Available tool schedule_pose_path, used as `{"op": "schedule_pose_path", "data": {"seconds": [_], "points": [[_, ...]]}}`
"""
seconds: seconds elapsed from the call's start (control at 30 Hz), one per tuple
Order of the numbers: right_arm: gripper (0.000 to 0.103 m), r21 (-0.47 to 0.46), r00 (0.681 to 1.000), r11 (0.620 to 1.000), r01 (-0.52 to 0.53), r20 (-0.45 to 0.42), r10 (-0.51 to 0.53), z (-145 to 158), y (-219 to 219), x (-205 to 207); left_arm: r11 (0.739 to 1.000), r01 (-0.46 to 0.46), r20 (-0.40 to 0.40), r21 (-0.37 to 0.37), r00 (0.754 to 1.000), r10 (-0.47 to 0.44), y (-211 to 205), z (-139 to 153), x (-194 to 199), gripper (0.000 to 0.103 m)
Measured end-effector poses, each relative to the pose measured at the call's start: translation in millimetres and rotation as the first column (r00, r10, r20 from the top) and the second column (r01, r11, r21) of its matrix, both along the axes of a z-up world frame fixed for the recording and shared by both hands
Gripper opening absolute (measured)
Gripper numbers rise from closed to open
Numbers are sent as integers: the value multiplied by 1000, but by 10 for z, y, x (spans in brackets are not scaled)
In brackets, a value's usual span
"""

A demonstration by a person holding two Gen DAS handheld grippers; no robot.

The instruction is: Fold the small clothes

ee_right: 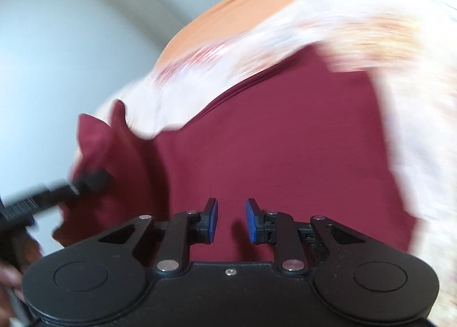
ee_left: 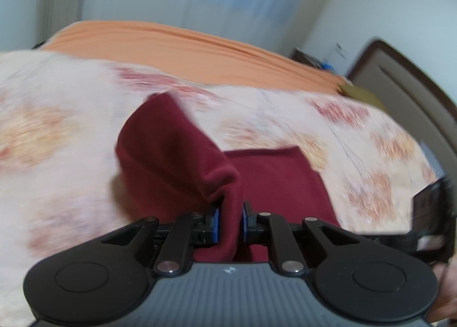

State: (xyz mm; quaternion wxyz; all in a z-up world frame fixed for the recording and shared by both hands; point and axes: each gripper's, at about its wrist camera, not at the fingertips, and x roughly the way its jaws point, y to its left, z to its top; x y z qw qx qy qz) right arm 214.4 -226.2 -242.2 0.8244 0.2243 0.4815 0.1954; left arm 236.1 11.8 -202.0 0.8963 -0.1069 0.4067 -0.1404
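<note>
Left wrist view: left hand-held gripper [ee_left: 230, 222] is clamped on a lifted fold of the maroon garment [ee_left: 182, 161], the rest ahead on the bed [ee_left: 57, 132]. Right hand-held gripper [ee_right: 232, 220] hovers, seemingly unclenched above it; the thin pinch could slip mid-fold.

We count one maroon garment [ee_left: 177, 155], as far as the blur lets us judge it a single piece. Two grippers: the left gripper [ee_left: 230, 222] and the right gripper [ee_right: 232, 220], each with two blue pads [ee_right: 212, 220]. One flowered bedspread [ee_left: 57, 127]. One orange sheet [ee_left: 171, 44]. One dark headboard [ee_left: 400, 84].
</note>
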Motion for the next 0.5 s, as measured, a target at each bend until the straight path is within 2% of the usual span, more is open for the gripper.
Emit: {"op": "schedule_pose_path", "data": {"seconds": [0.07, 0.13, 0.2, 0.27, 0.3, 0.37, 0.4, 0.47, 0.5], "points": [[25, 41, 996, 996, 85, -13, -84, 50, -364, -30, 997, 50, -6, 64, 999, -50, -429, -102, 80, 15], [25, 77, 990, 987, 140, -24, -138, 74, -650, -57, 982, 97, -21, 163, 995, -95, -821, -293, 143, 15], [26, 88, 988, 984, 155, -30, -153, 83, -810, -62, 963, 127, -48, 236, 992, -119, -1082, -499, 136, 16], [30, 101, 990, 985, 143, -32, -140, 86, -900, -49, 953, 137, -53, 269, 991, -127, -1189, -572, 99, 19], [34, 115, 991, 984, 133, -40, -129, 75, -916, -33, 955, 130, -48, 266, 991, -122, -1204, -547, 68, 22], [42, 150, 993, 983, 107, -55, -100, 44, -913, 27, 965, 116, -33, 234, 993, -111, -1161, -426, -19, 40], [46, 159, 994, 983, 96, -59, -88, 32, -888, 61, 971, 111, -21, 211, 994, -109, -1071, -334, -69, 45], [47, 164, 996, 984, 75, -58, -67, 17, -832, 107, 982, 83, 17, 169, 996, -87, -901, -142, -215, 63], [47, 171, 997, 983, 66, -58, -56, 17, -836, 117, 986, 67, 35, 152, 997, -73, -781, -43, -304, 66]]}}
